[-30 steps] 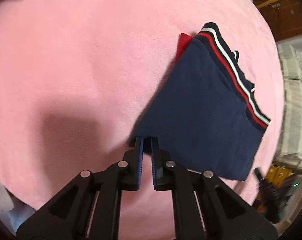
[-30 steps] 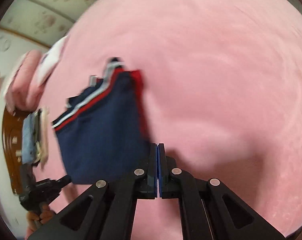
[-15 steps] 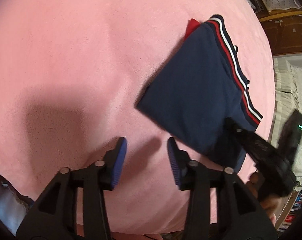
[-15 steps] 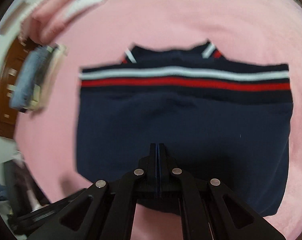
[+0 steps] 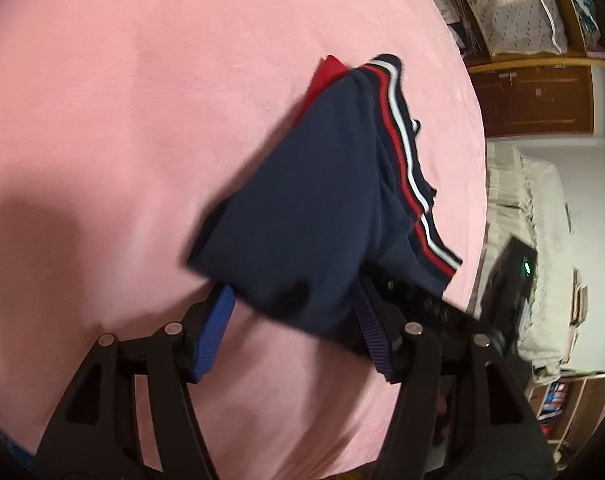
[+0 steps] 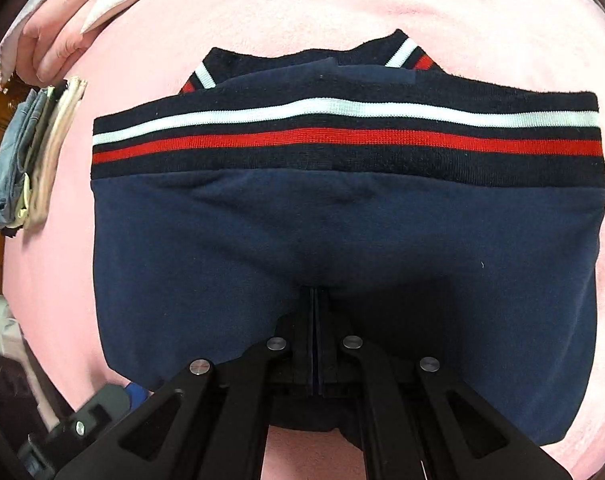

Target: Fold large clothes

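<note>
Showing folded jeans [image 6: 22, 160] (right view only) beside navy garment [image 6: 342, 240].

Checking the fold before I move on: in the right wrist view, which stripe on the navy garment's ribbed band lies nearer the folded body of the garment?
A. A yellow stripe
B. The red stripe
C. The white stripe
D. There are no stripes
B: on the navy garment, the red stripe runs just below the white stripe, on the side toward the plain navy body.
</note>
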`<state>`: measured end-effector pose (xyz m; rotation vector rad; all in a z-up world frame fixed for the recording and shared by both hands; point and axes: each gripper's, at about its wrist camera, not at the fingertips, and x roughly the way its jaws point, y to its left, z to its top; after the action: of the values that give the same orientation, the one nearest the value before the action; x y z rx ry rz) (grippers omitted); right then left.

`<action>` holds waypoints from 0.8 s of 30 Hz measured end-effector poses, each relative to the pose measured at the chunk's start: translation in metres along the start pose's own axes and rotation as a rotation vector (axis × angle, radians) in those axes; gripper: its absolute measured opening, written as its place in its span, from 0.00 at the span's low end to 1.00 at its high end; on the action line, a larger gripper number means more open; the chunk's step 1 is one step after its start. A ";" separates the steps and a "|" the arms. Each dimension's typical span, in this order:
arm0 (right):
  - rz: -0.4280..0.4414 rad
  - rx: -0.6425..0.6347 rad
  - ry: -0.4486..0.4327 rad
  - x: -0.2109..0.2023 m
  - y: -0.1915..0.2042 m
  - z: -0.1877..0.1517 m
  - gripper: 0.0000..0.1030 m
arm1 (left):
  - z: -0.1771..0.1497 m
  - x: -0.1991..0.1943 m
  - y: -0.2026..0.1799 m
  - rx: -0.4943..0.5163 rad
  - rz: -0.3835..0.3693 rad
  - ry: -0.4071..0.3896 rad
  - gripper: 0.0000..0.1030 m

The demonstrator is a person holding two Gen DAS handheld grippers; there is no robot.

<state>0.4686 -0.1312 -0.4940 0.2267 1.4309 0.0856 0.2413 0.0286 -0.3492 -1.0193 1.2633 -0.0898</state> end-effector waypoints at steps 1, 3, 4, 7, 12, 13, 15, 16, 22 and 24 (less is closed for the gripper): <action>0.005 -0.003 0.001 -0.005 -0.006 -0.002 0.00 | 0.005 0.008 0.000 -0.015 -0.009 0.001 0.56; 0.015 0.001 0.000 -0.006 -0.010 -0.002 0.00 | 0.012 0.018 -0.001 -0.029 -0.019 -0.007 0.56; 0.019 0.003 -0.002 -0.005 -0.010 -0.001 0.00 | 0.014 0.022 -0.003 -0.032 -0.023 -0.014 0.56; 0.036 -0.001 -0.003 -0.008 -0.017 0.001 0.00 | 0.018 0.029 -0.014 -0.029 -0.011 -0.043 0.56; 0.086 0.036 -0.009 -0.007 -0.038 -0.006 0.00 | 0.010 0.037 -0.023 -0.046 0.052 -0.055 0.58; 0.096 0.048 -0.010 -0.008 -0.042 -0.006 0.00 | 0.007 0.038 -0.024 -0.050 0.059 -0.040 0.58; 0.114 0.073 -0.016 -0.011 -0.050 -0.007 0.00 | 0.001 0.036 -0.023 -0.038 0.084 0.004 0.58; 0.123 0.090 -0.022 -0.012 -0.054 -0.007 0.00 | -0.002 0.034 -0.024 -0.029 0.092 0.021 0.59; 0.138 0.149 -0.064 -0.018 -0.071 -0.014 0.00 | -0.005 0.031 -0.012 -0.071 0.073 0.032 0.60; 0.139 0.158 -0.075 -0.013 -0.074 -0.020 0.00 | -0.002 0.031 -0.005 -0.049 0.066 -0.015 0.60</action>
<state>0.4411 -0.2040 -0.4994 0.4550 1.3473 0.0766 0.2531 0.0068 -0.3681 -1.0173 1.2895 0.0003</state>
